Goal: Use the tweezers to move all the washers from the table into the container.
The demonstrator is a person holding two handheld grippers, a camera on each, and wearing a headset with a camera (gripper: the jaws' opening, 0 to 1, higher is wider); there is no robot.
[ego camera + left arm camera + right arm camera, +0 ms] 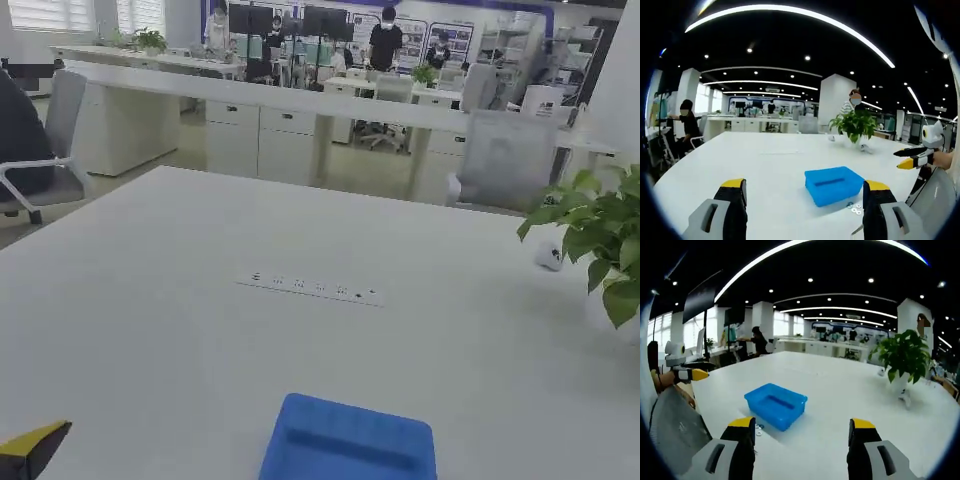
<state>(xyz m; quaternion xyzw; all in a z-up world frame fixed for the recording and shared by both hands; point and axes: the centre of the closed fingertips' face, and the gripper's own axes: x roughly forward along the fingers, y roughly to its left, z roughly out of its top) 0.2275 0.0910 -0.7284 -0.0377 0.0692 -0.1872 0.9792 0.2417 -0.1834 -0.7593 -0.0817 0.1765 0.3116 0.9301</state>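
A blue container [350, 440] sits on the white table [200, 300] near its front edge. In the left gripper view the container [834, 185] lies ahead, with several small washers [855, 207] on the table at its near right corner. My left gripper [805, 210] is open and holds nothing. My right gripper [801, 440] is also open and holds nothing, with the container [776, 405] ahead to its left and washers [759, 429] beside it. A gripper's yellow-and-black tip [35, 445] shows at the bottom left of the head view.
A potted plant [595, 235] stands at the table's right side, with a small white object [549, 255] next to it. A socket strip [312, 288] is set in the table's middle. Office chairs [505, 160] and desks stand beyond, with people far off.
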